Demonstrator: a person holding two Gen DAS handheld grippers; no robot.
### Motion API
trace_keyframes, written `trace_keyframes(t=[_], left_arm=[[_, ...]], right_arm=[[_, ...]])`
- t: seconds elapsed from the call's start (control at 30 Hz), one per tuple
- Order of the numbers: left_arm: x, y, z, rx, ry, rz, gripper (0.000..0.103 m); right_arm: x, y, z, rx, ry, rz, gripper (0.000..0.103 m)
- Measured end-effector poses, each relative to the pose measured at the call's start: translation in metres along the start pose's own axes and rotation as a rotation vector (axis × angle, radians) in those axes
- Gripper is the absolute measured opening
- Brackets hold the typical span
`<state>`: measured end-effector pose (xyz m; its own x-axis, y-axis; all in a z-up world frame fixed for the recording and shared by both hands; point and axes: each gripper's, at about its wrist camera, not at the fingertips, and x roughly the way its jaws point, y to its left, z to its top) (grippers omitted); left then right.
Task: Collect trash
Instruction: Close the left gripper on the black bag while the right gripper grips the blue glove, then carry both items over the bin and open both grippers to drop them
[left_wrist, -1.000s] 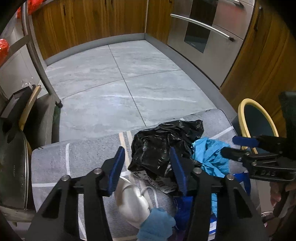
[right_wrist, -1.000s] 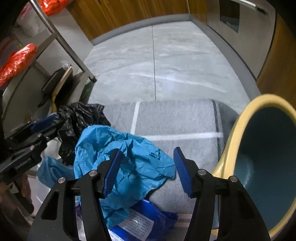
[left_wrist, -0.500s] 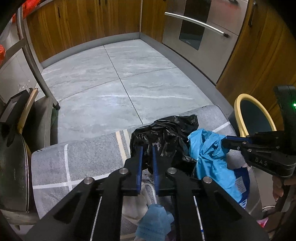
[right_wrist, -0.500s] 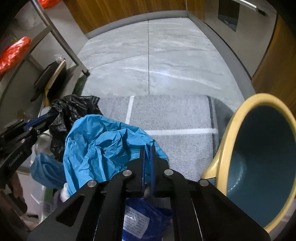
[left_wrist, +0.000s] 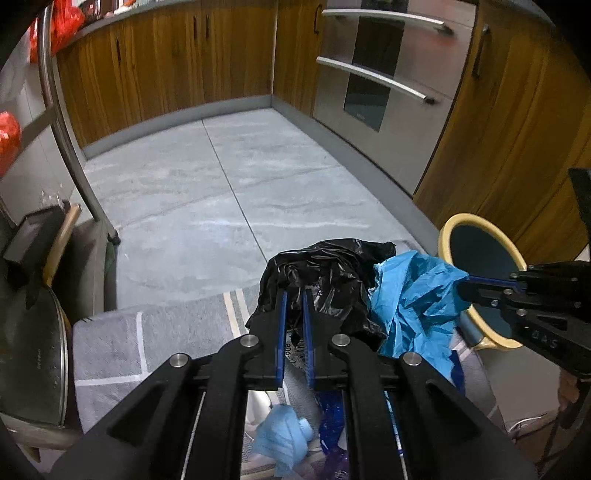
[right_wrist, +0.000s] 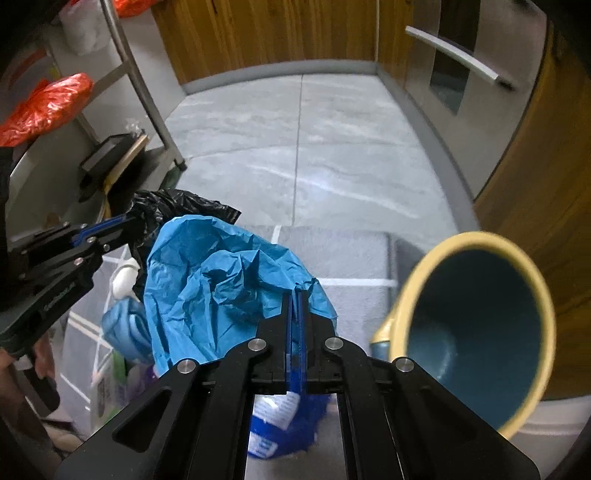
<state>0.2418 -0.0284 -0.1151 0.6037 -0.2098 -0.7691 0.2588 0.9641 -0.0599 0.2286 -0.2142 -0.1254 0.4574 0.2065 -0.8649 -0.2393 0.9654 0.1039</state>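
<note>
With my left tool (left_wrist: 293, 306) clamped on the black bag (left_wrist: 325, 273) and my right tool (right_wrist: 295, 306) pinching the blue sheet (right_wrist: 221, 273), both bunched together above the grey mat (left_wrist: 155, 332), I judge I should raise them evenly. The yellow-rimmed bin (right_wrist: 476, 325) waits at three o'clock, so I'd swing over there slowly, keeping both grips firm so nothing slips onto the loose trash (left_wrist: 284, 435) underneath.

The left gripper (left_wrist: 293, 295) and right gripper (right_wrist: 295, 299) both angle downward, jaws clamped shut.
</note>
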Motion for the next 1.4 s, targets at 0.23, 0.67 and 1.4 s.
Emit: trace_keyframes(t=[0.23, 0.67, 1.4], left_arm=[[-0.047, -0.023, 0.014, 0.019, -0.124, -0.009, 0.008], [-0.093, -0.083, 0.025, 0.035, -0.231, -0.104, 0.008], [-0.013, -0.167, 0.021, 0.151, -0.08, -0.166, 0.008]], right_arm=[[-0.052, -0.013, -0.01, 0.049, -0.084, -0.029, 0.004], [-0.124, -0.075, -0.039, 0.198, -0.189, -0.13, 0.004], [-0.092, -0.184, -0.032, 0.362, -0.086, -0.364, 0.004]])
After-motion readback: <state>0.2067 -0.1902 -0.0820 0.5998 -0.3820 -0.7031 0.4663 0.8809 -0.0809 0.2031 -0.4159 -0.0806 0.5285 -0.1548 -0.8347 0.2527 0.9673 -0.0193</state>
